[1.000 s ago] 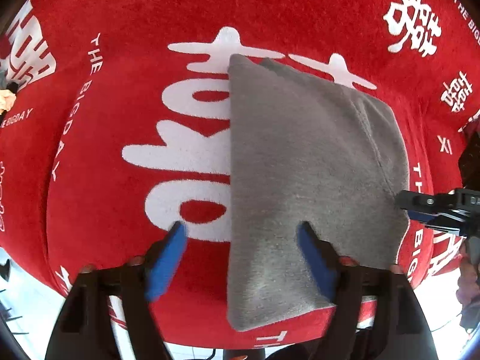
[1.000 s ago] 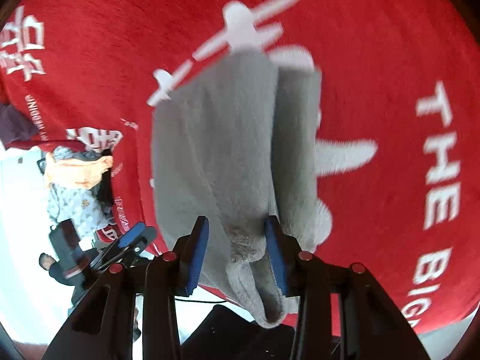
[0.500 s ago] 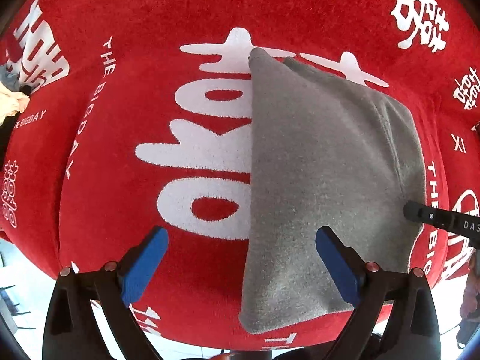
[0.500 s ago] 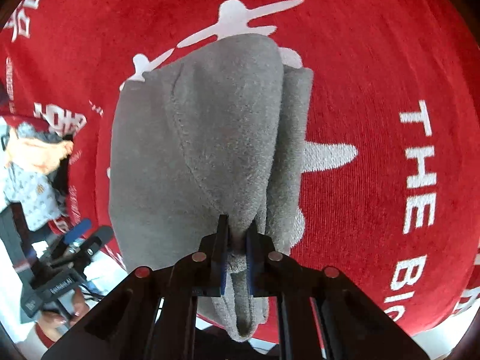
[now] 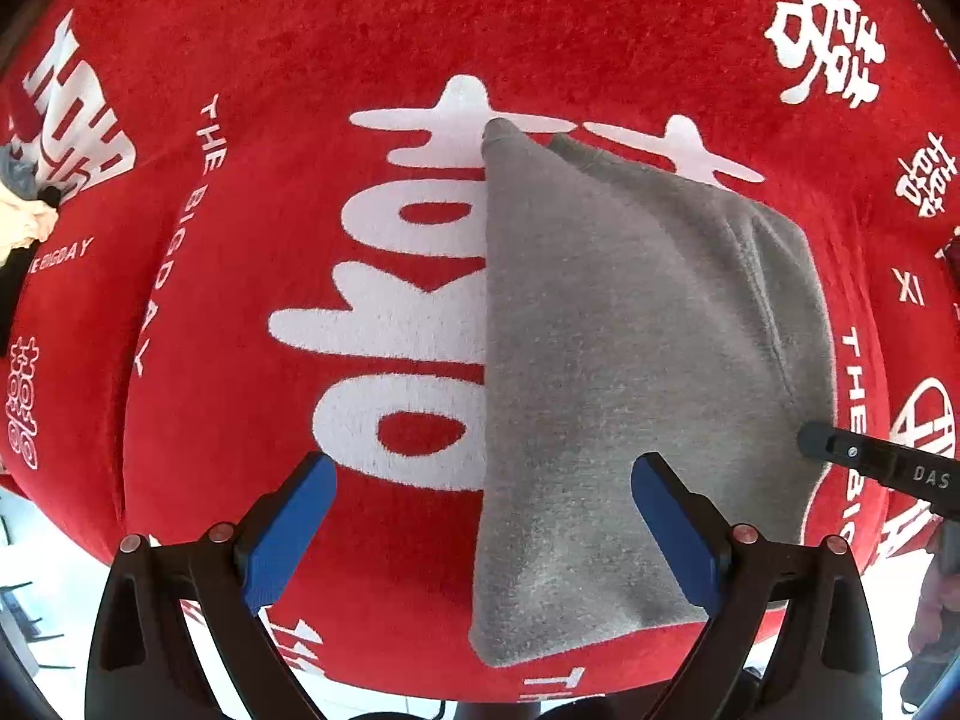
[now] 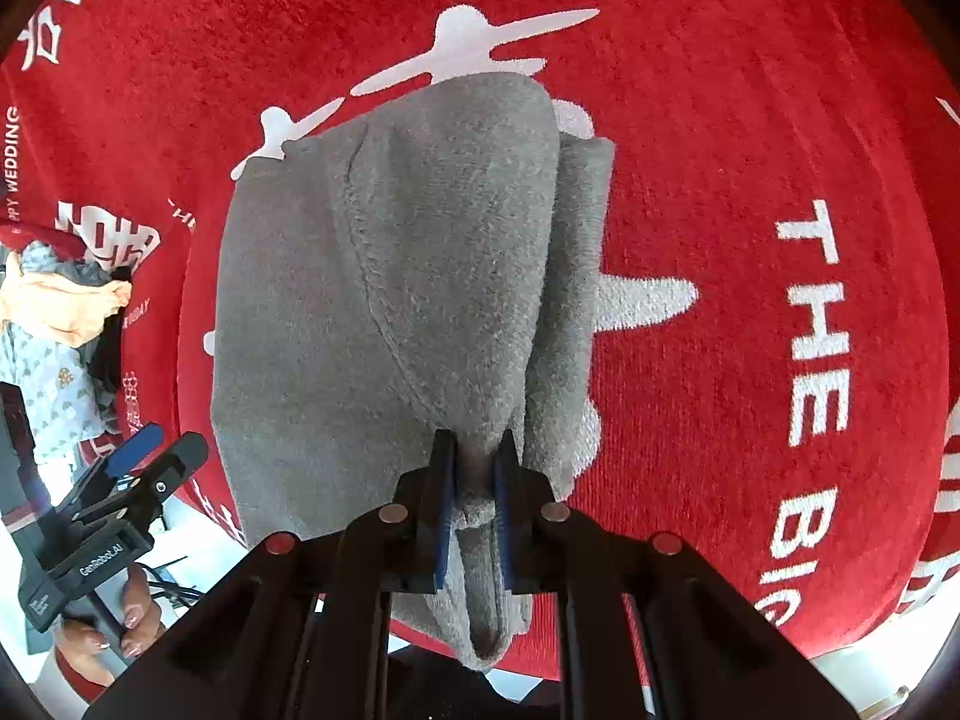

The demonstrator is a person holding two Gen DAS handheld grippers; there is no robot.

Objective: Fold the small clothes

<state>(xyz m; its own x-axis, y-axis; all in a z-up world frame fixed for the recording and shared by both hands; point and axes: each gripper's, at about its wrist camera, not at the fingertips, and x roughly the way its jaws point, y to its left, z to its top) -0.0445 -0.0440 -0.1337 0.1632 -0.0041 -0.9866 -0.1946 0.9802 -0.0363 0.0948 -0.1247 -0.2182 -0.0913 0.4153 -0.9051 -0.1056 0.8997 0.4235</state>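
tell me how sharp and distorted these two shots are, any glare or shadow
Left wrist view: strong fisheye bulge with dark corners; grey cloth and red mat are sharp, evenly lit, no glare. Right wrist view: same bulge; cloth pile is crisp where the right gripper pinches it, and the white background at lower left is blown out.

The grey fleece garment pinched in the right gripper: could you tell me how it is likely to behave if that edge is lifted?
The grey garment looks floppy: it bunches into a loose fold where the right gripper pinches it, so it would likely drape. Its fuzzy pile probably grips the pads rather than slipping. It might drag on the red cloth, itself napped; the open left gripper holds nothing down.
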